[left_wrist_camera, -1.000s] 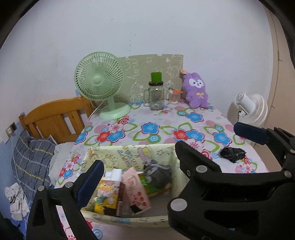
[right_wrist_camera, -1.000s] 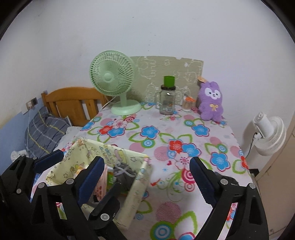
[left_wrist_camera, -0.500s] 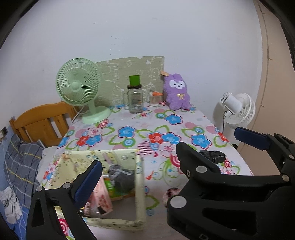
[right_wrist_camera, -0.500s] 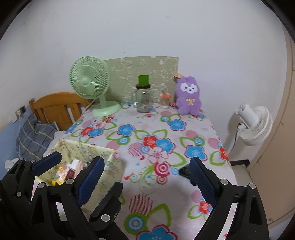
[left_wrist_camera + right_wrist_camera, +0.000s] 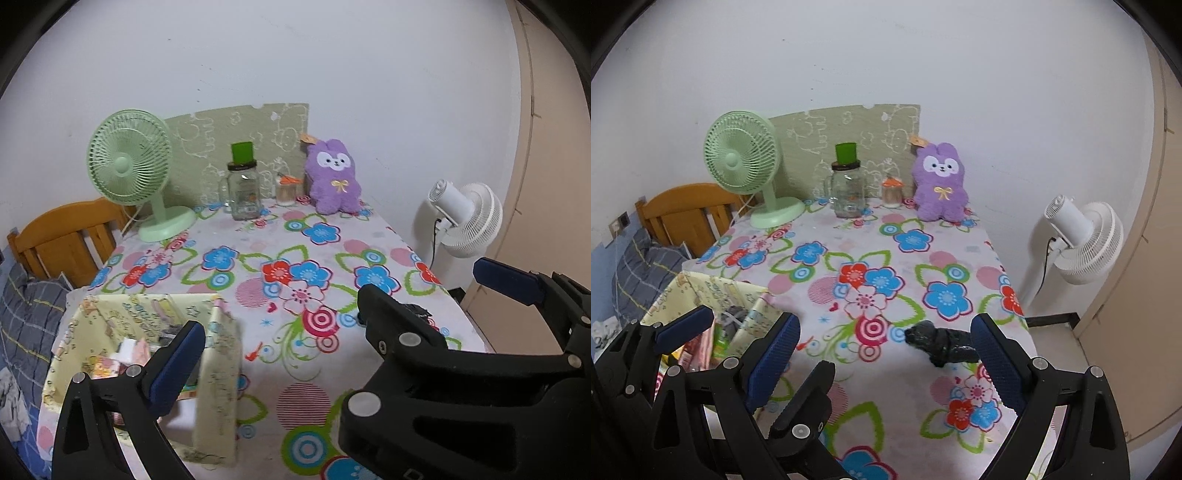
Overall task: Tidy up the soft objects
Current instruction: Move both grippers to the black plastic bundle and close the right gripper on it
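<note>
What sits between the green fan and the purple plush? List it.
In both views: a glass jar with a green cap, then a small orange-lidded jar, between the fan and the plush.

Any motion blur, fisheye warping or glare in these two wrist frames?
Left wrist view: the fabric bin is smeared along its near wall, and the door frame bows from lens distortion. Right wrist view: sharper, the black bundle reads clearly, the same bowing at the edges. Lighting is soft and even in both, apart from a small glint on the glass jar.
</note>
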`<action>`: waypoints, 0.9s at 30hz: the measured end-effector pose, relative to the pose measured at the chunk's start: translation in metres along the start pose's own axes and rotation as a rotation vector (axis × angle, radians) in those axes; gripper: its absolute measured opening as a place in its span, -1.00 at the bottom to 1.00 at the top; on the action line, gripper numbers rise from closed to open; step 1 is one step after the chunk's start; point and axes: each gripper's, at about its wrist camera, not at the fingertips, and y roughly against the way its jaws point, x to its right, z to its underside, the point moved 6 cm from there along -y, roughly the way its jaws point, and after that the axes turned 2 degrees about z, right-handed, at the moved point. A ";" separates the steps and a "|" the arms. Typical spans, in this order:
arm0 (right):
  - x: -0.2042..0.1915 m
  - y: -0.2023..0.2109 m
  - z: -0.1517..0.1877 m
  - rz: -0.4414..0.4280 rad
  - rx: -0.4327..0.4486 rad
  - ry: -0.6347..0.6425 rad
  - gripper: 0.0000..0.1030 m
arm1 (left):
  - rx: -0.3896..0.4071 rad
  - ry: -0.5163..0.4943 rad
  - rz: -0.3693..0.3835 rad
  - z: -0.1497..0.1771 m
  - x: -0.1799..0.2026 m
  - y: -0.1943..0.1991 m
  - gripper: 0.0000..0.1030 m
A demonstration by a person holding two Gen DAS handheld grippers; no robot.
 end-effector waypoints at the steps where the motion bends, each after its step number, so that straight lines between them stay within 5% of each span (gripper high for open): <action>1: 0.004 -0.002 0.001 0.001 -0.002 -0.006 0.85 | -0.002 -0.006 0.001 0.000 0.003 -0.002 0.99; 27: 0.072 -0.095 0.034 0.019 -0.115 -0.032 0.85 | -0.190 -0.017 0.030 0.025 0.056 -0.104 0.97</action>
